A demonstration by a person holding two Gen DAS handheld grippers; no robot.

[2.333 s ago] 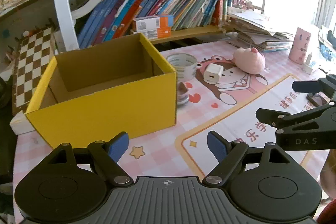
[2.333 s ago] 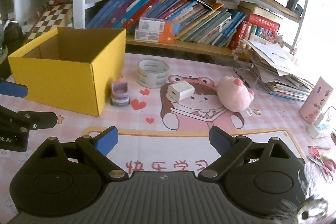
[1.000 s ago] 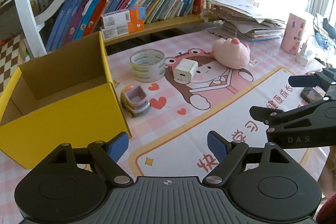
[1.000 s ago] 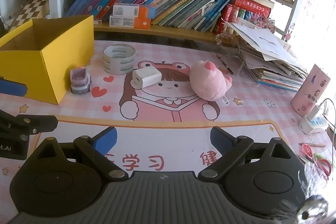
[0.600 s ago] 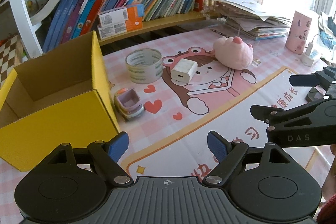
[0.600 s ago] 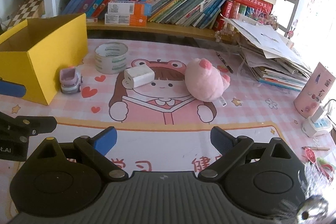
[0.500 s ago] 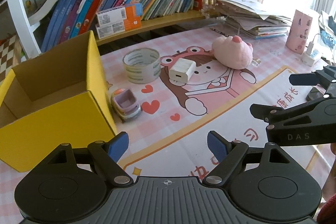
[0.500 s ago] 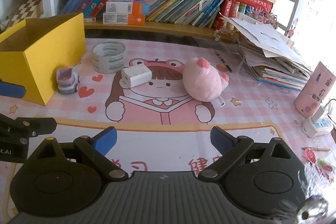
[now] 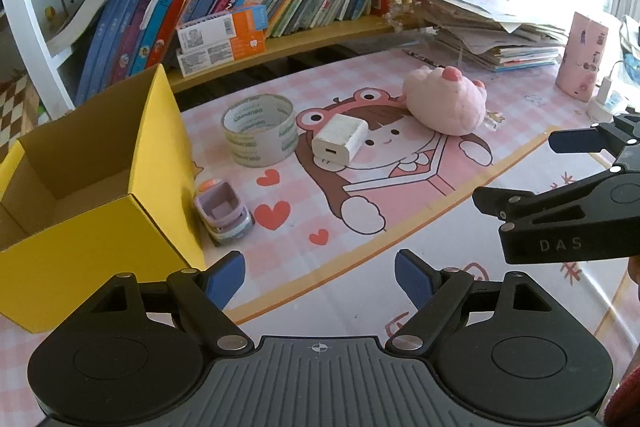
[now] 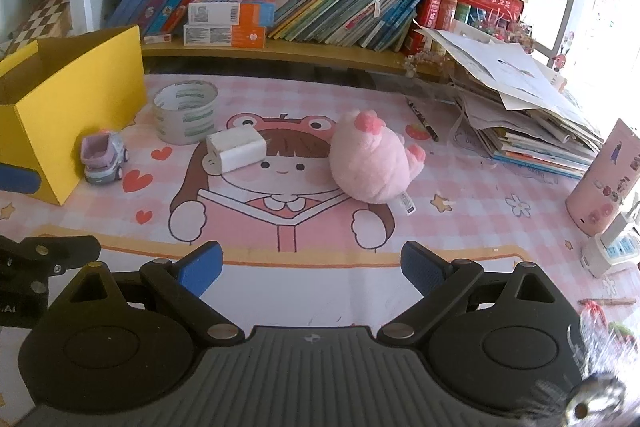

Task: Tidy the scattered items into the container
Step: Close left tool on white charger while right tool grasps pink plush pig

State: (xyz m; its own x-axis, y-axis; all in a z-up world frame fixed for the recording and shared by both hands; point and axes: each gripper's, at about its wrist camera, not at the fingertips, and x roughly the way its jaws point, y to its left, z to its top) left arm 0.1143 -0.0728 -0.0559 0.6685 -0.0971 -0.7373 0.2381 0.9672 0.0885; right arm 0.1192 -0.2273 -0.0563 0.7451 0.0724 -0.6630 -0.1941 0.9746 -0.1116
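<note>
The table under its pink checked cartoon mat (image 10: 460,227) carries everything. Open-topped yellow cardboard box (image 9: 120,195) stands at the left, nothing visible inside (interior only partly seen). Round pink plush toy (image 10: 372,163) lies right of centre on the mat. Roll of clear packing tape (image 10: 185,113) stands on its edge-face near the box, with the white cube-shaped charger (image 10: 237,147) just beside it. Small lilac toy truck (image 9: 225,211) sits close against the box's near corner. Left gripper (image 9: 319,277) and right gripper (image 10: 311,265): fingers spread wide, holding nothing, both above the mat's front edge.
</note>
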